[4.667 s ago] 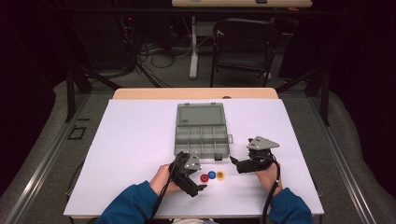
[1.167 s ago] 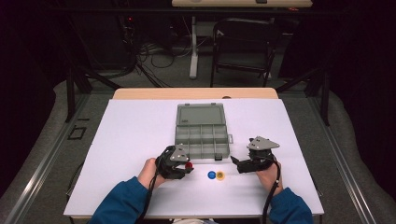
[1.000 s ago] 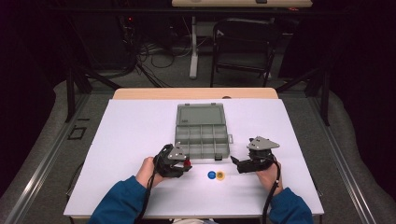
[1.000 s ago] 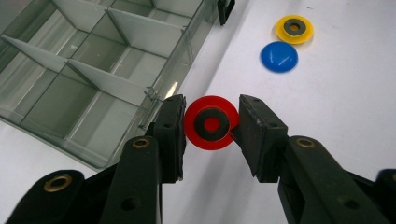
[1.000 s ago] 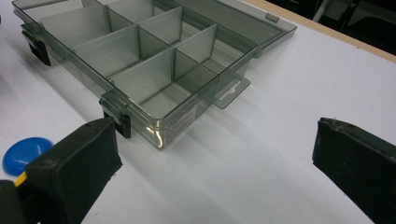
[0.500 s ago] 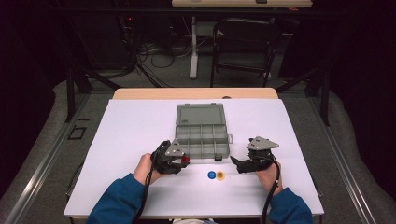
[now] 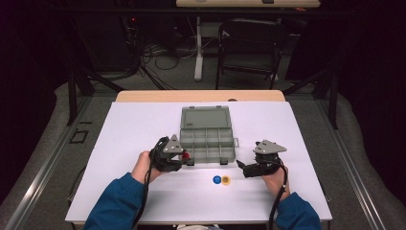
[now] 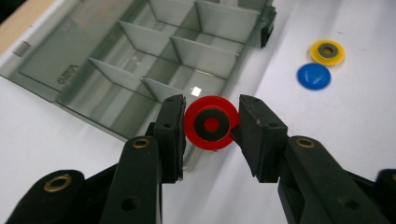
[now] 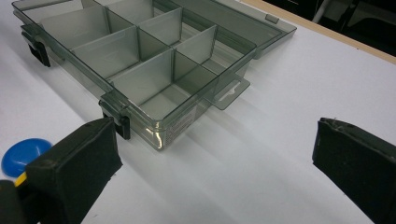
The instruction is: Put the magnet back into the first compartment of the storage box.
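Observation:
My left gripper (image 8: 211, 128) (image 7: 184, 158) is shut on a red disc (image 8: 211, 122) (image 7: 185, 155) with a dark centre, held edge to edge just above the near left corner of the open grey compartment box (image 7: 207, 139) (image 8: 154, 60) (image 9: 140, 60). A blue disc (image 7: 217, 179) (image 8: 314, 76) (image 9: 21, 155) and a yellow disc (image 7: 226, 180) (image 8: 328, 51) lie side by side on the white table in front of the box. My right gripper (image 7: 241, 166) (image 9: 215, 158) rests right of them, jaws open with nothing between, pointing toward the box.
The box's lid (image 7: 206, 117) lies flat behind its compartments. The white table (image 7: 143, 120) has bare room left and right of the box. A wooden edge (image 7: 201, 96) runs along the far side, with a chair (image 7: 249, 43) and cables beyond.
My left gripper picked up the red disc from beside the blue and yellow ones and has lifted it up and toward the box's near left corner. The right gripper stayed put.

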`<state>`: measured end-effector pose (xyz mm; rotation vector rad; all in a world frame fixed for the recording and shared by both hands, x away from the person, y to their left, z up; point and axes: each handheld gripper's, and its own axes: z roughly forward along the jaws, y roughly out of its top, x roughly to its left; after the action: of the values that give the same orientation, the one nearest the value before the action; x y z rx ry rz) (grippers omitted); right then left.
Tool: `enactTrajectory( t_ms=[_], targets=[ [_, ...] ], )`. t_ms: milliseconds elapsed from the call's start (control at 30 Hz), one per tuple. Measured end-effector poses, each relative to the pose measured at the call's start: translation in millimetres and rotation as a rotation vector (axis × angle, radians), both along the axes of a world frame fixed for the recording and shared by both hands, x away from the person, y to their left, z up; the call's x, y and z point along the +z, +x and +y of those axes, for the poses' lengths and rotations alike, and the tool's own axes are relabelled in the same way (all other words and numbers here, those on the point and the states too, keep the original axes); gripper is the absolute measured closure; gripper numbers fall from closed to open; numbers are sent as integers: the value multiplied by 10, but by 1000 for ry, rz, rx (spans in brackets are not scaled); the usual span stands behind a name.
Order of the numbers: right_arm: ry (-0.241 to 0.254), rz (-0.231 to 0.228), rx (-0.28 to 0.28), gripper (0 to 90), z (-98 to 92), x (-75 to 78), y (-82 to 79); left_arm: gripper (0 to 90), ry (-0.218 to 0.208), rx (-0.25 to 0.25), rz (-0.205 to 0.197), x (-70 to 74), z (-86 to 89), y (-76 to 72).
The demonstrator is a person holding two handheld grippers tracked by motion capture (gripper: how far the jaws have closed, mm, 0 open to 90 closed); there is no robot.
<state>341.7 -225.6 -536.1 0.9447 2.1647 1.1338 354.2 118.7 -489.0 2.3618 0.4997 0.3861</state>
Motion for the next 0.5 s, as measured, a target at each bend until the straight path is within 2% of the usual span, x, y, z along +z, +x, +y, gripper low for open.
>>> enactTrajectory(
  t_ms=[233, 500],
  targets=[
    [8, -3, -2, 0, -9, 4, -3, 621, 8, 12, -23, 124, 9, 114],
    [6, -3, -3, 0, -14, 7, -3, 621, 25, 25, -31, 211, 35, 231]
  ],
)
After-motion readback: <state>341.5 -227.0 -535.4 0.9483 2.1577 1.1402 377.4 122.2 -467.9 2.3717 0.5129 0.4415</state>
